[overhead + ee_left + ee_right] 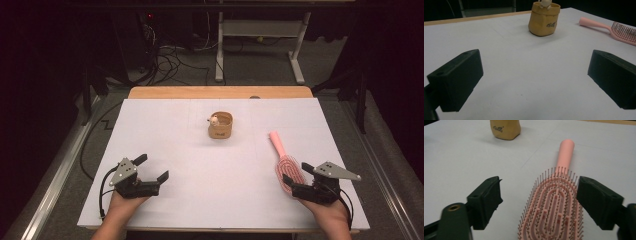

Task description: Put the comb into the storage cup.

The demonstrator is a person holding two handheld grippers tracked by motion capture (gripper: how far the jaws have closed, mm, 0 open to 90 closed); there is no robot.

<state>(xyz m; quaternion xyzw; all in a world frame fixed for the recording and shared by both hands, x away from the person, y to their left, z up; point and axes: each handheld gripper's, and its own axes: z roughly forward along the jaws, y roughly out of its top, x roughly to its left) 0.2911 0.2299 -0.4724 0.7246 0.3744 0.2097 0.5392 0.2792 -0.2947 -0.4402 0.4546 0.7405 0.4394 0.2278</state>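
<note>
Hairbrush (287,163) on white tabletop (200,190)

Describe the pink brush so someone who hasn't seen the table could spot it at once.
Start at the white table and go to its right half, just ahead of the right gripper, whose open jaws stand on either side of the brush head. There the hairbrush lies flat, bristles up, handle pointing away toward the far edge. It is long, slim and pink, unlike the squat tan pot at the table's middle.
</note>
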